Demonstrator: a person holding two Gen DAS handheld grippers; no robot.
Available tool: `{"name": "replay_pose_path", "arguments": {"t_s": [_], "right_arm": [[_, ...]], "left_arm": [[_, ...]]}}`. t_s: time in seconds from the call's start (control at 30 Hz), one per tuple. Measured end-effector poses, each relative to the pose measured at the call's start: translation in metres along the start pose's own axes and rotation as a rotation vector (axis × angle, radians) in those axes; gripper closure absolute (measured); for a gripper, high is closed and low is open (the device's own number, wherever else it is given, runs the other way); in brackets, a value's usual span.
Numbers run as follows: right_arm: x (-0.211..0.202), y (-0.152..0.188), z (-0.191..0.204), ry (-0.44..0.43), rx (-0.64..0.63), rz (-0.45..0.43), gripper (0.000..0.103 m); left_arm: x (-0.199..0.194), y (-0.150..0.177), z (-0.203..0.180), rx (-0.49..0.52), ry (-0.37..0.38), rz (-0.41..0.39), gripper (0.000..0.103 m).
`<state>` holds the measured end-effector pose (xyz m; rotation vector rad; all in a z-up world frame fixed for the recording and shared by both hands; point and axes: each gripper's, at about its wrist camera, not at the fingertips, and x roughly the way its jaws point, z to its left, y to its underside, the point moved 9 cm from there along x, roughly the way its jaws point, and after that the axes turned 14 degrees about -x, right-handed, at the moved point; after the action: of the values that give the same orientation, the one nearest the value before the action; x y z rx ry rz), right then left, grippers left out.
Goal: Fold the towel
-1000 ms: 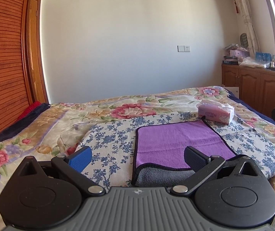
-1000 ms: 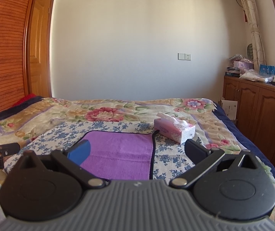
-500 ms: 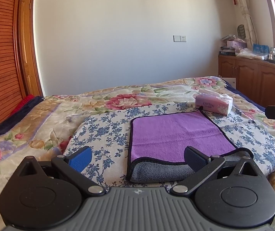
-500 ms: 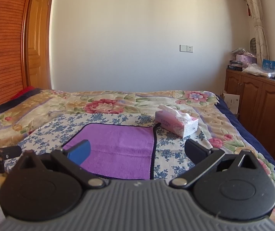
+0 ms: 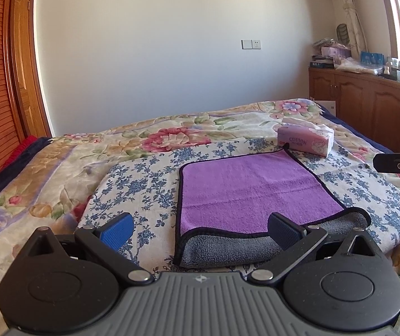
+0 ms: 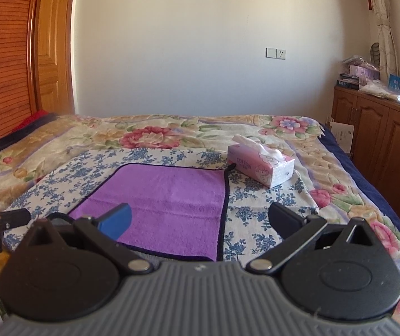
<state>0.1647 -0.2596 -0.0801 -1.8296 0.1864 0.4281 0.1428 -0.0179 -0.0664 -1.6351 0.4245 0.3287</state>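
A purple towel (image 5: pixel 250 187) with black trim lies folded on a blue-flowered cloth (image 5: pixel 141 184) on the bed; its grey underside shows along the near edge. In the right wrist view the purple towel (image 6: pixel 166 198) lies straight ahead. My left gripper (image 5: pixel 200 231) hovers open above the towel's near left corner, holding nothing. My right gripper (image 6: pixel 200 221) stands open over the towel's near right edge, also empty. Each gripper's tips show at the edge of the other's view.
A pink tissue box (image 5: pixel 306 139) sits just beyond the towel's far right corner. A floral bedspread (image 5: pixel 40 173) covers the bed. Wooden cabinets (image 6: pixel 382 145) with clutter on top line the right wall. A wooden door (image 6: pixel 51 44) stands at the left.
Both grippers have drawn back and risen slightly, so the towel sits lower and more fully in each view. Both stay open and the towel has not moved.
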Motion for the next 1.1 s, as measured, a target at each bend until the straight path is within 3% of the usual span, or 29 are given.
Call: {"name": "replay_pose_path", "arguments": {"t_s": [0.27,0.57,1.1], "right_arm": [[0.015,0.001,0.004,-0.022,-0.055,0.029,0.0],[0.029,0.003,0.006,-0.043,-0.095,0.057,0.0],[0.058,0.019,0.006,-0.133,-0.098,0.16,0.0]], "left_arm": [[0.01,0.0,-0.002,0.003,0.029,0.023,0.0],[0.025,0.002,0.003,-0.005,0.044,0.059,0.011],[0.067,0.012,0.023,-0.026,0.017,0.154,0.041]]}}
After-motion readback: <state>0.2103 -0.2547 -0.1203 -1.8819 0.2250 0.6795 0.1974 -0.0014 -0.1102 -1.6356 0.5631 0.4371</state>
